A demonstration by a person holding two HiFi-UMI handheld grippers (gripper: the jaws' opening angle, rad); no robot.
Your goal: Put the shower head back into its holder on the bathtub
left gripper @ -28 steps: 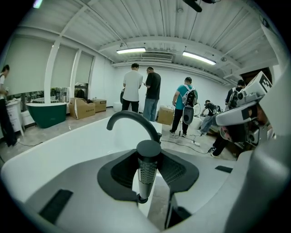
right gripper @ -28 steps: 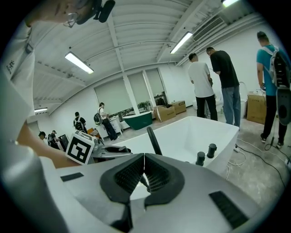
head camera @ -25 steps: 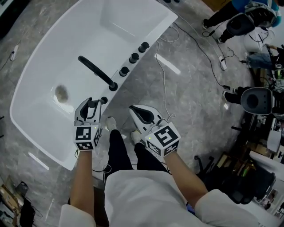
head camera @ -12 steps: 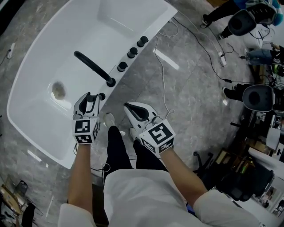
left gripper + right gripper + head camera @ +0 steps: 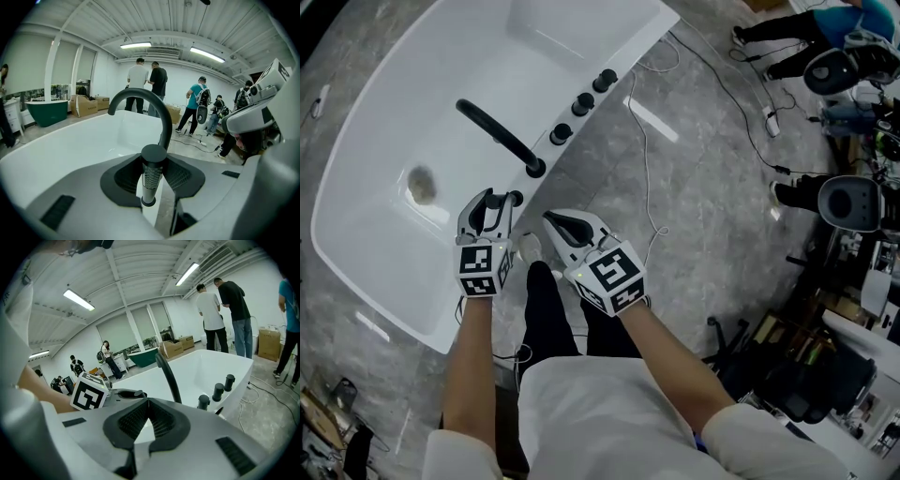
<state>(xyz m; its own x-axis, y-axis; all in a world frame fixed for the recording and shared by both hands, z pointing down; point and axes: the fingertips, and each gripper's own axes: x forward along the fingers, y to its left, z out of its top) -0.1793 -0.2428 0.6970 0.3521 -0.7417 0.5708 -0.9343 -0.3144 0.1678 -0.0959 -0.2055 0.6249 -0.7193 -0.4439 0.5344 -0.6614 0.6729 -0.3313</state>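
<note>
Left gripper [image 5: 487, 212]: clamped on shower head [image 5: 149, 174], slim stick type, upright between jaws, black cap on top, knurled metal band below. Right gripper [image 5: 145, 403]: tips together, nothing between them, idle just right of left one, over floor [image 5: 694, 187] beside bathtub [image 5: 384, 112].

Shower head position: over tub rim, at near end of fitting row. Lower end visible and free in left gripper view, so not seated. Holder [image 5: 517, 198]: small dark ring on rim, just beside left gripper's tip, between it and base of spout [image 5: 495, 138]. Looks empty (tiny in head view, so not certain).

Progress, as a judgement: pick-up done, carry to rim done or nearly. Left to do: line lower end up over ring, lower straight in, let go, pull back. Calls for small shift toward spout side while keeping stick upright; any tilt likely to catch on ring edge. Right gripper probably not needed, except maybe for steadying. Roughly past halfway, insertion itself not yet begun.
</note>
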